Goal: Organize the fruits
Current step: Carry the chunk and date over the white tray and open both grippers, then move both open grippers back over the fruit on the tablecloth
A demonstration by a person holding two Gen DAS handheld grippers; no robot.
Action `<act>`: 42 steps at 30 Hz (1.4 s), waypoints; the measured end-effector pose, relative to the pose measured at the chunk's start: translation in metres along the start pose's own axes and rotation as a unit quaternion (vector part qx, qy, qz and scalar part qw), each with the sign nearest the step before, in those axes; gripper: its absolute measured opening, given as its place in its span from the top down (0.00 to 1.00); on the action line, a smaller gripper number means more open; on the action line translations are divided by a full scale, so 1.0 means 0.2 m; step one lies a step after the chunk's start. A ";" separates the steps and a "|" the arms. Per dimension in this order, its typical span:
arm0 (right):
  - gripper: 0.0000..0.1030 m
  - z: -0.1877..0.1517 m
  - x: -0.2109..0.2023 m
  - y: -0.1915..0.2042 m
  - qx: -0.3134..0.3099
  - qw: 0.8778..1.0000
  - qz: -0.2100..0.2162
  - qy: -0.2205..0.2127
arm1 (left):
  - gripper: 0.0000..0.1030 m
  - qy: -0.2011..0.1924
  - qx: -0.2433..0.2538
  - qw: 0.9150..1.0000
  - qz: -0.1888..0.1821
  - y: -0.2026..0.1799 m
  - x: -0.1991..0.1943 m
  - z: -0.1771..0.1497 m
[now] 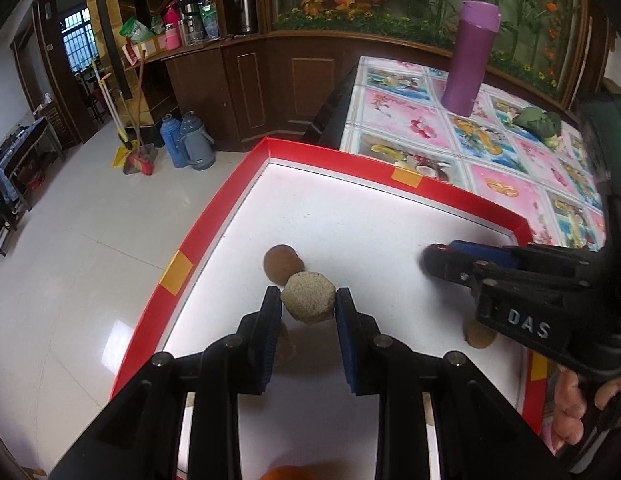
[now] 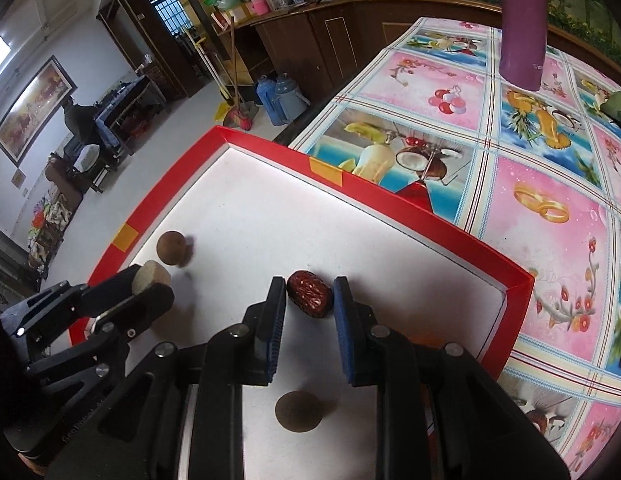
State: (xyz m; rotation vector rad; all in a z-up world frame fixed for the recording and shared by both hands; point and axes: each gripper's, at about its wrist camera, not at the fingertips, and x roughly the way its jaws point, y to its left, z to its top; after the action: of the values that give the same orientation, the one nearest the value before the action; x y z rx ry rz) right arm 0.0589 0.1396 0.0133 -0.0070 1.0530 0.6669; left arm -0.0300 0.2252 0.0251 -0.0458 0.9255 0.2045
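Between our left gripper (image 1: 308, 304) fingers sits a pale tan fruit (image 1: 308, 298), pinched at the tips and held above the white floor of the red-rimmed tray (image 1: 182, 256); a brown fruit (image 1: 281, 263) lies just beyond it. Our right gripper (image 2: 309, 294) clamps a wrinkled red date (image 2: 310, 294) near the tray's right wall, with another brown fruit (image 2: 298, 410) lying nearer, under the fingers.

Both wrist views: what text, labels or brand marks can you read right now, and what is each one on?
"DAS": raised white letters on the black body of the right tool, seen in the left wrist view.
Embossed lettering on the black body of the left tool, low in the right wrist view: too blurred to read.
Faint print low on the tall purple plastic tumbler: too small to read.
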 end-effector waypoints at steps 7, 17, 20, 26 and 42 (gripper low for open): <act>0.70 0.01 0.00 -0.02 0.004 1.000 0.014 0.017 | 0.48 0.014 -0.013 0.999 0.037 0.03 0.04 0.01; 0.56 -0.06 -0.30 -0.10 0.008 0.997 0.046 -0.069 | 0.38 -0.001 -0.026 1.000 0.009 -0.01 -0.08 0.02; 0.56 -0.12 -0.40 -0.18 0.019 0.995 0.037 -0.087 | 0.36 -0.012 -0.013 1.000 -0.003 -0.09 -0.13 0.02; 0.55 -0.29 -0.58 -0.40 0.044 0.994 0.001 -0.100 | 0.35 -0.019 0.029 0.999 -0.039 -0.30 -0.19 0.01; 0.55 -0.76 -0.93 -1.13 0.147 0.969 -0.167 -0.109 | 0.35 0.004 0.110 0.988 -0.106 -0.74 -0.26 -0.13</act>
State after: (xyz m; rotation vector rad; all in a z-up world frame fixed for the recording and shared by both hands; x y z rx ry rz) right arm -0.0066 -0.1834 0.0169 0.1415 0.9015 0.1958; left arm -0.0523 0.0690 0.0428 0.0586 0.9390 -0.0954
